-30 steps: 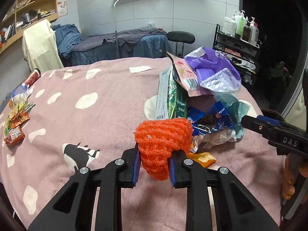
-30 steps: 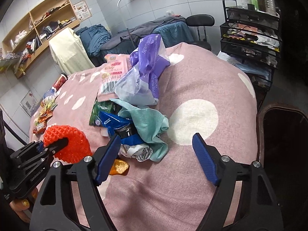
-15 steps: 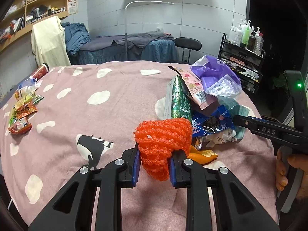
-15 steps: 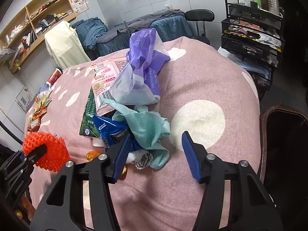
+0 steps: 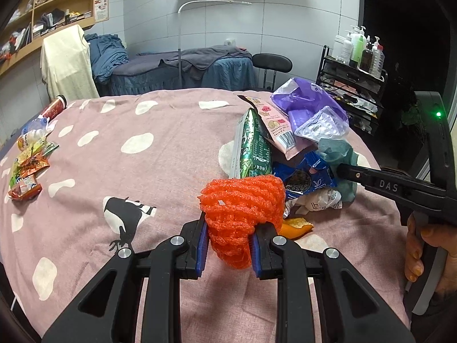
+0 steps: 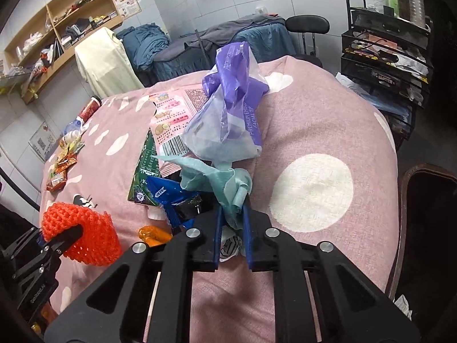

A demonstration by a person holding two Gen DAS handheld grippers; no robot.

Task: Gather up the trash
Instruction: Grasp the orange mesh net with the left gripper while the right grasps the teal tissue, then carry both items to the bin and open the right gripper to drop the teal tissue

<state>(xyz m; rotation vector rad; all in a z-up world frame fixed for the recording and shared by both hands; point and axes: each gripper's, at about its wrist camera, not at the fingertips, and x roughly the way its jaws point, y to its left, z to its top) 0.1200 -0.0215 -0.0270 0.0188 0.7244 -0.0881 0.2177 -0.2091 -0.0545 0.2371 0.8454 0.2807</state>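
Across the pink spotted cover of the desk (image 5: 171, 154) the trash lies in one heap toward the right side, with a dark bin (image 6: 428, 228) standing just past the desk's right edge. Topmost in the heap is a purple plastic bag (image 6: 237, 85), crumpled and leaning over a pink snack packet (image 6: 171, 114) that lies flat with its barcode showing. Beside that packet lies a green foil wrapper (image 5: 252, 148), and below it a blue wrapper (image 5: 305, 174) sits against a teal cloth (image 6: 217, 177).

That teal cloth is where the right gripper (image 6: 232, 237) has its hold: the blue fingers (image 6: 217, 234) are clamped on a fold of it, at the near edge of the heap. The left gripper (image 5: 228, 250) has its fingers (image 5: 201, 248) pressed into an orange foam net (image 5: 242, 205), which they hold just above the cover, close to the heap. A piece of orange peel (image 5: 295, 225) lies on the cover right beside the net.

Well apart, along the far left edge, small snack packets (image 5: 27, 168) lie in a loose row with a red can (image 5: 54, 108) on its side beyond them.
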